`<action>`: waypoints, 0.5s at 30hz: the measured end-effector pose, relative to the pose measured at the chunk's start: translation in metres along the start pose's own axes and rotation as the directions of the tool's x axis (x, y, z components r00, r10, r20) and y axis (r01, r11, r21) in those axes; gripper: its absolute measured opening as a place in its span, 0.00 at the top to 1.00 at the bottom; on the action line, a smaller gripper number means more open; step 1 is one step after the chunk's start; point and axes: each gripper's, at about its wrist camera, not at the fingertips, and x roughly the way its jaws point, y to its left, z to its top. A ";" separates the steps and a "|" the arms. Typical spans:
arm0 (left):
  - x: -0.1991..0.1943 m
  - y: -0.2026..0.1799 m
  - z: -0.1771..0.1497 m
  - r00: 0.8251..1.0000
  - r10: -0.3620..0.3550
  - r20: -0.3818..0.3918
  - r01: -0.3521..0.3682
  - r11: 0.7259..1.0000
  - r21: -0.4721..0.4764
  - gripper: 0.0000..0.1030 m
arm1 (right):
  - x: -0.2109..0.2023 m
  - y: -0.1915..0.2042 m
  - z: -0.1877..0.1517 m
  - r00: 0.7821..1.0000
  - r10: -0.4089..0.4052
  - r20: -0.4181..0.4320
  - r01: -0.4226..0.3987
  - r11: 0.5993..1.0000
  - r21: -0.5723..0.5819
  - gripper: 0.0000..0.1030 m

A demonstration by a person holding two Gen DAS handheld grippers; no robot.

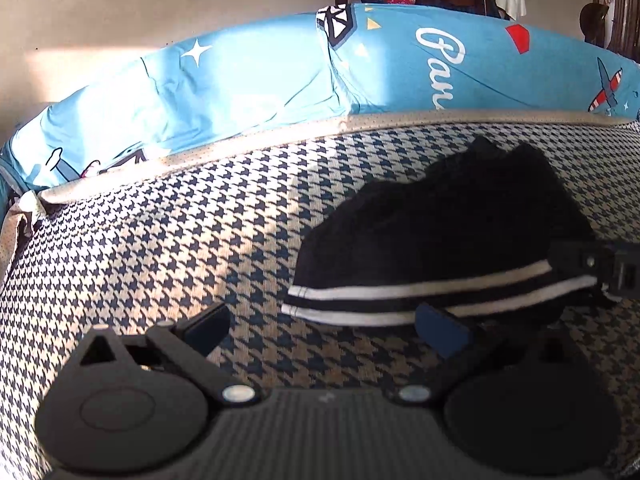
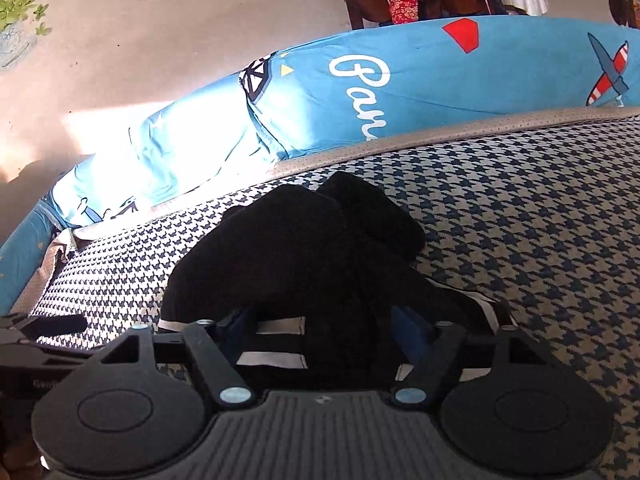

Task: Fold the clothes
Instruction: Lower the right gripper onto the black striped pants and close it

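Straddling black garment (image 2: 304,248), right gripper (image 2: 324,332) (left-view jaws empty)

Both low and close over a houndstooth mattress (image 1: 168,240), facing a blue printed pillow (image 1: 248,76) and pale wall. Left wrist view set left of a black striped garment (image 1: 440,236); right wrist view directly behind it (image 2: 304,248). Shared: garment, mattress (image 2: 520,216), pillow (image 2: 420,76).

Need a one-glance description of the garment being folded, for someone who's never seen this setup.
Find the blue-and-white houndstooth mattress in front of the bright blue printed bedding. On it lies one crumpled black garment, between the two grippers. It is the only dark cloth there, and its near edge carries two white stripes.
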 end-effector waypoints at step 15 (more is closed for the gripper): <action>0.006 0.036 0.003 0.998 -0.057 0.032 0.061 0.987 -0.149 0.00 | 0.005 0.076 -0.035 0.973 0.227 -0.032 -0.227 0.940 -0.256 0.75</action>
